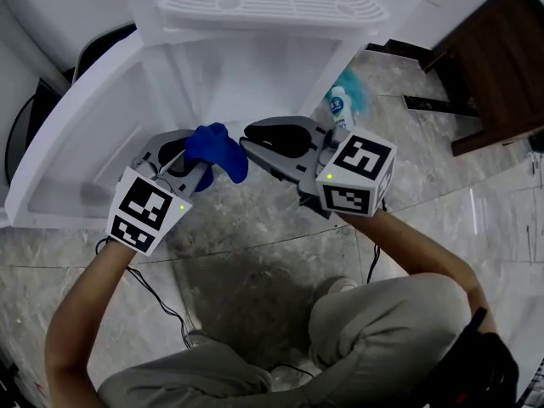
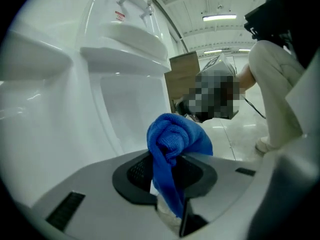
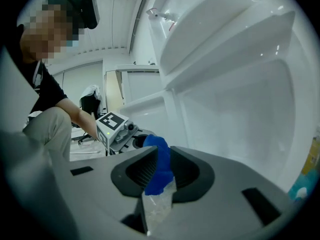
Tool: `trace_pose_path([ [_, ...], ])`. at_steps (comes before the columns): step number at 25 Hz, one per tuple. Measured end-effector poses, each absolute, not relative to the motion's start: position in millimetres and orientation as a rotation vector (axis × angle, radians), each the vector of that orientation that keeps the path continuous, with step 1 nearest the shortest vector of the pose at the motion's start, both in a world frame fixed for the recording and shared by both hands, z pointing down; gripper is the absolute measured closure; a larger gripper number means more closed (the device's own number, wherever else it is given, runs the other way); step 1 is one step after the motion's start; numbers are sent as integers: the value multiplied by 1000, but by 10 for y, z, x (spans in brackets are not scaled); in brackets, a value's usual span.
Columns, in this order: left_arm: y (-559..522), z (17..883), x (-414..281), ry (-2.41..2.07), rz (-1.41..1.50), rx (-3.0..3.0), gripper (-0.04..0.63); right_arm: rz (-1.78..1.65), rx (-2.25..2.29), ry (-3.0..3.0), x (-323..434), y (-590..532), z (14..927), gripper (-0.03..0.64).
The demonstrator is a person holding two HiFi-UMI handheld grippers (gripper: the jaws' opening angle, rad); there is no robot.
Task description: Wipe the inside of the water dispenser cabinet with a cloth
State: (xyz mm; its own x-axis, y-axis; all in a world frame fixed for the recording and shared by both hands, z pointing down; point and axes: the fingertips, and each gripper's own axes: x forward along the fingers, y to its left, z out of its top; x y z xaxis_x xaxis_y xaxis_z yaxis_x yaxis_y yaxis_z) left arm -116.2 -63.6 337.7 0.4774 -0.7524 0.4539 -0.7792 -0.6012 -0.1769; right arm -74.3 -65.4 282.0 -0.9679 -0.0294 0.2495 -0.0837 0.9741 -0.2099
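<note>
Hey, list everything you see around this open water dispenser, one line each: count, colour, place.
water dispenser: one, white, top centre, lower cabinet open
cabinet door: one, white, swung open at left
drip grille: one, white, above the cabinet
cloth: one, blue, bunched before the cabinet
bottle: one, white and blue, cabinet's right edge
wooden furniture: one, dark brown, top right
floor: one, grey marbled, underneath
cable: one, black, on floor under left arm
left gripper: one, grey, clamped on the cloth
right gripper: one, grey, cloth's end in its narrow gap, grip unclear
forearms: two, bare, behind the grippers
legs: two, beige trousers, bottom
</note>
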Motion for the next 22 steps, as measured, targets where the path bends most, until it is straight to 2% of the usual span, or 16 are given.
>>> trace_pose_path([
  [1,-625,3379,-1178,-1389,754,2643,502,315,62,-2873,-765,-627,2825,547],
  [5,-672,3415,-1151,-1395,737,2629,502,263,-1,-2877,-883,-538,2823,490],
  [8,-711,3363,-999,-1363,703,2665,502,218,-19,-2871,-967,-498,2863,371],
  [9,-711,3343,-944,-1350,693,2680,502,204,-24,-2861,-985,-486,2900,358],
  [14,-698,3355,-818,-1318,691,2707,502,230,-10,-2827,-977,-494,3046,367],
  [17,-710,3363,-792,-1310,697,2709,502,227,18,-2823,-962,-526,3055,488],
  [22,-716,3396,-773,-1300,707,2703,502,204,27,-2802,-935,-543,3063,533],
])
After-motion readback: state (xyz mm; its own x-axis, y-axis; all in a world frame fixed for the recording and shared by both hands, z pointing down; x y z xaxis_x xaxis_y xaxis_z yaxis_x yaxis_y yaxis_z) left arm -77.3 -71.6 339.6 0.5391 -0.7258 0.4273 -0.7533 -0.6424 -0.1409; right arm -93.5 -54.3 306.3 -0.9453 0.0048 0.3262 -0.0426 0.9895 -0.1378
